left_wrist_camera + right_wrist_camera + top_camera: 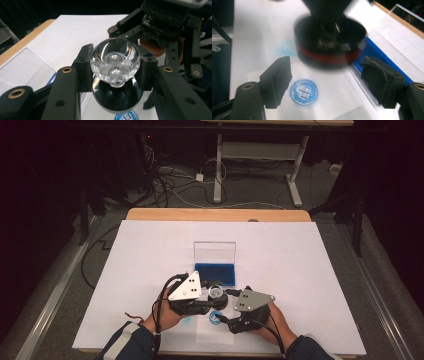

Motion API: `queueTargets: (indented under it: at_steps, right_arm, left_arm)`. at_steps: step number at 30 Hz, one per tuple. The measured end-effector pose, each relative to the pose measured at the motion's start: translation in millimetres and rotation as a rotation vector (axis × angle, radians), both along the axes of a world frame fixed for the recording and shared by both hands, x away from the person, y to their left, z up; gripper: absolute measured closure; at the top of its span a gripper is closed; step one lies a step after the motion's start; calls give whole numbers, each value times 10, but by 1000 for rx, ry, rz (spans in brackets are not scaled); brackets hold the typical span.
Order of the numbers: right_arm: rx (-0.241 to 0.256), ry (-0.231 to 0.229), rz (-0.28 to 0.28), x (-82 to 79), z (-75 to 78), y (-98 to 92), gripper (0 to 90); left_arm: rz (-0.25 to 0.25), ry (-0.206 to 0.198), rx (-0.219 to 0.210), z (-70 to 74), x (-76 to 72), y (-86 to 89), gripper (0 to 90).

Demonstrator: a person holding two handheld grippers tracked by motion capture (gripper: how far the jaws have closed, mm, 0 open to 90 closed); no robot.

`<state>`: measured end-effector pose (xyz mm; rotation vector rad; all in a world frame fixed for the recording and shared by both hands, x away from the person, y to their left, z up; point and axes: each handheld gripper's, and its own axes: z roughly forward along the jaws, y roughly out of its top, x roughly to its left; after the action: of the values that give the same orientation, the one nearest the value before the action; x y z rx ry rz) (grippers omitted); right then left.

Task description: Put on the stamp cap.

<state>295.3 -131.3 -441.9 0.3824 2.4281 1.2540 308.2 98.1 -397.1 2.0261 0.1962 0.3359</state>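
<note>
left gripper (113,75): clamped on the clear faceted knob of a round black stamp with a red band (114,63), both pads pressing its sides, so the stamp hangs face down.
stamp position: lifted just above the white paper sheet (150,265), near the middle of the table's near edge, right in front of the open case.
likely reason for the hold: gripping the knob keeps the inked face level and free, which suits pressing down and lifting straight off.
round blue stamped mark (303,92): crisp on the paper, directly under and slightly near of the raised stamp; a fainter blue smudge (287,48) lies beside it.
right gripper (332,82): jaws spread wide with nothing between them, low over the paper around the blue mark, perhaps steadying the sheet, though contact is unclear.
clear plastic case with a blue ink pad (215,272): lid standing upright at the far side, blue pad exposed in the base, nothing else in it.
</note>
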Motion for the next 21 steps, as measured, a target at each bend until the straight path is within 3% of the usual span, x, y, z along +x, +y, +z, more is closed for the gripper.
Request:
queueTargets:
  at_steps: [12,21]
  right_arm:
    - [25,-18,-47,32,76,-271,239]
    - [29,-68,-104,20,117,-450,205]
  left_arm:
    - [20,6,-9,11,55,111,544]
    - [40,1,-10,33,61,207,544]
